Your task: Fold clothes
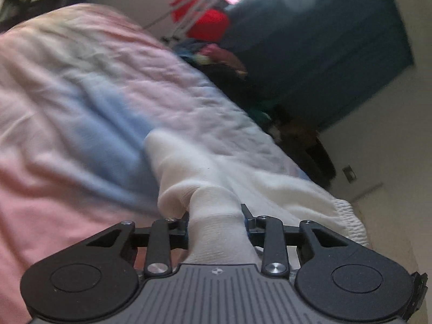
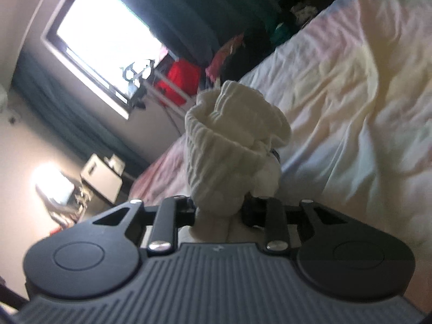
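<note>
My left gripper (image 1: 216, 213) is shut on a white ribbed sock (image 1: 199, 178), which stretches forward from the jaws over the pastel bedcover (image 1: 81, 94). Beside the sock on the right lies a white garment (image 1: 318, 199) with an elastic edge. In the right wrist view my right gripper (image 2: 218, 205) is shut on a bunched white ribbed sock (image 2: 232, 140). That sock stands up from the jaws with its cuff rolled over, clear of the bedcover (image 2: 351, 94).
A pile of dark and coloured clothes (image 1: 232, 78) lies along the bed's far side. A drying rack with a red garment (image 1: 205, 19) stands by teal curtains (image 1: 337, 54). A bright window (image 2: 108, 35) and a cluttered desk (image 2: 100, 181) show on the right view's left.
</note>
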